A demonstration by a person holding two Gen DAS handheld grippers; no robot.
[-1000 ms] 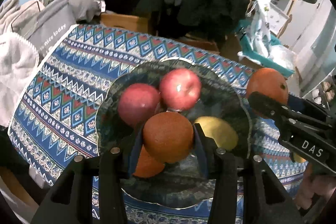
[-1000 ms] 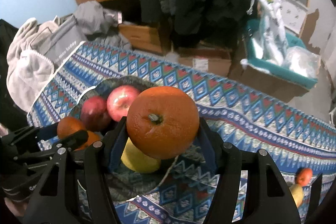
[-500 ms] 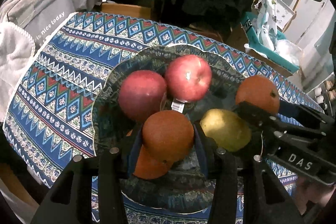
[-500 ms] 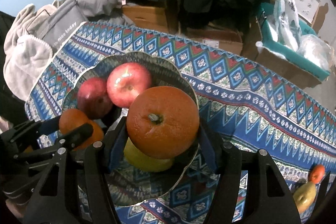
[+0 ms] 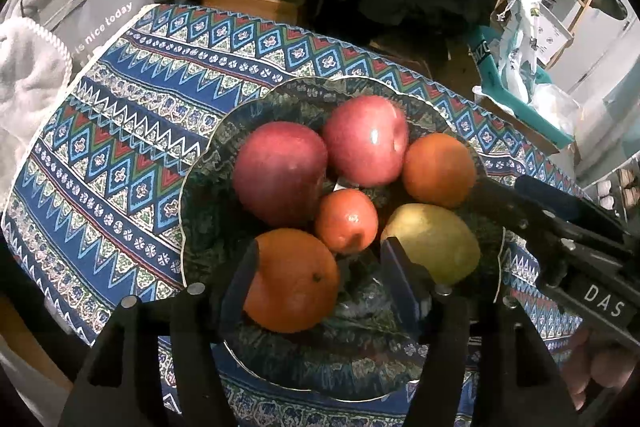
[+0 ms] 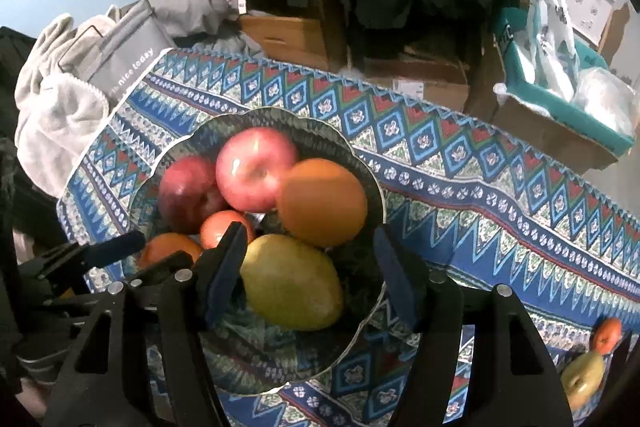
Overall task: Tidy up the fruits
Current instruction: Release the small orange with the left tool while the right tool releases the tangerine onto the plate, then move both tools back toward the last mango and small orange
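Observation:
A dark patterned bowl (image 5: 204, 211) (image 6: 320, 139) holds two red apples (image 5: 280, 171) (image 6: 256, 175), a small tangerine (image 5: 346, 221), a yellow fruit (image 5: 436, 243) (image 6: 292, 283) and two oranges. My left gripper (image 5: 320, 275) is opening. One orange (image 5: 292, 279) lies in the bowl between its fingers, against the left pad and clear of the right one. My right gripper (image 6: 310, 263) is opening too. Its orange (image 6: 322, 201) (image 5: 438, 169) lies in the bowl past the fingertips, beside an apple. The yellow fruit lies under the right gripper's gap, untouched.
A small orange (image 6: 608, 335) and a yellowish apple (image 6: 582, 379) lie on the patterned tablecloth (image 6: 480, 187) at the far right. A grey bag (image 5: 100, 15) and a white towel (image 5: 28, 83) sit beyond the table's left end. A teal box (image 6: 560, 107) stands behind.
Both grippers came down over the bowl. The left jaws opened off their orange, which now lies in the bowl. The right gripper's orange left its jaws and lies beside the apple.

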